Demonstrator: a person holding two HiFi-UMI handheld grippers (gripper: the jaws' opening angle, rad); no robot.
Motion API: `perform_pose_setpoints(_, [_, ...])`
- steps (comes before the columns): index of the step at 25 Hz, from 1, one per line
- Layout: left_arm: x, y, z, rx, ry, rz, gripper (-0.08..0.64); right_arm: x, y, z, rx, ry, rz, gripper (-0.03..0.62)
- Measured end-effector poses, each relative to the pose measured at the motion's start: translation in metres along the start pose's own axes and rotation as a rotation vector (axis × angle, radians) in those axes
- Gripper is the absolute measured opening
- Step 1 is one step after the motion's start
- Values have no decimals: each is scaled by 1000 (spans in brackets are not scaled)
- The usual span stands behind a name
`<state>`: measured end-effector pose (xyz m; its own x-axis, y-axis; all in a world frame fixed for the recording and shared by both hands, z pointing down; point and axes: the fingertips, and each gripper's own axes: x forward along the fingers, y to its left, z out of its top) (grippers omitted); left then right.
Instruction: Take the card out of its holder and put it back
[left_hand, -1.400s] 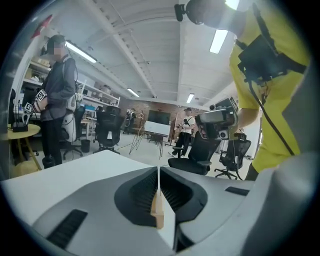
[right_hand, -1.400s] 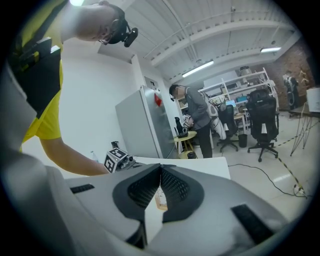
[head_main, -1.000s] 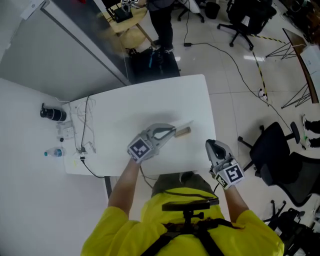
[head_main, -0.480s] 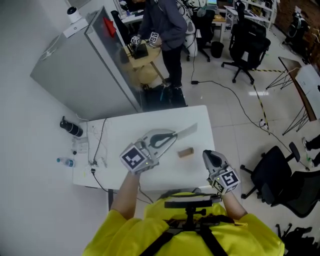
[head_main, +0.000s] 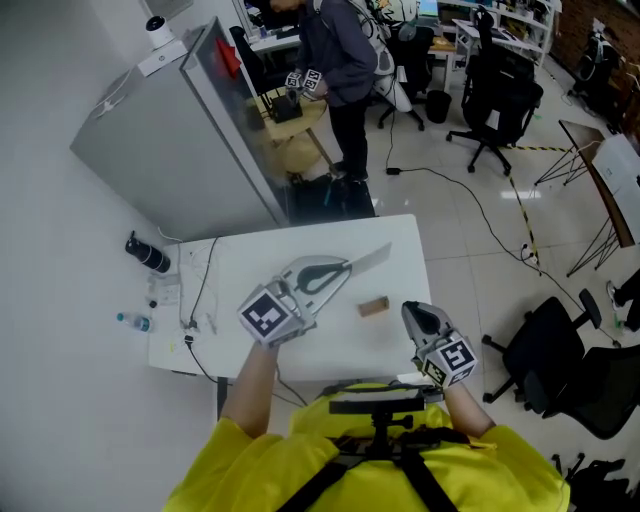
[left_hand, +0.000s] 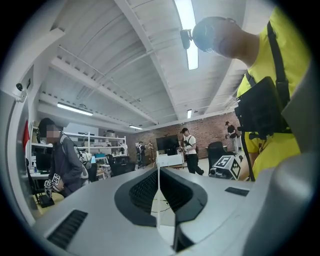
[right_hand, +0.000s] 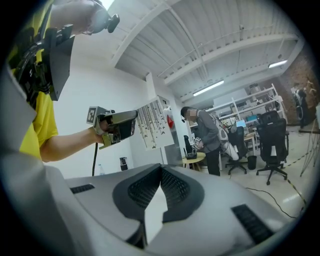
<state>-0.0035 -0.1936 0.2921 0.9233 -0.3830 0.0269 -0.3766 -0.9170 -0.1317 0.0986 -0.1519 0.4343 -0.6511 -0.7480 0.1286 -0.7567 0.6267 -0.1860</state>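
In a busy workshop, over a white bench (head_main: 240, 262) with a bottle (head_main: 133, 322) at its 9 o'clock end. Grips the card (head_main: 372, 259) (left_hand: 158, 200) edge-on in the left hand-held gripper (head_main: 345, 268) (left_hand: 159, 172), jaws clamped on it, raised clear of the bench and aimed toward 2 o'clock. Shows the small tan holder (head_main: 373, 306) lying on the bench at the card's 6 o'clock, apart from it. Holds the right hand-held gripper (head_main: 412, 310) (right_hand: 161, 170) at the holder's 3 o'clock, jaws closed on nothing.
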Motion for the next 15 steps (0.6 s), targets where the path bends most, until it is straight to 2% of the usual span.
perform_pose_setpoints(4, [2, -1, -1, 16, 13, -2, 9, 1, 1, 1, 8, 1, 4, 6])
perform_pose_setpoints(15, [10, -1, -5, 0, 3, -12, 9, 4, -5, -3, 16, 8, -9, 6])
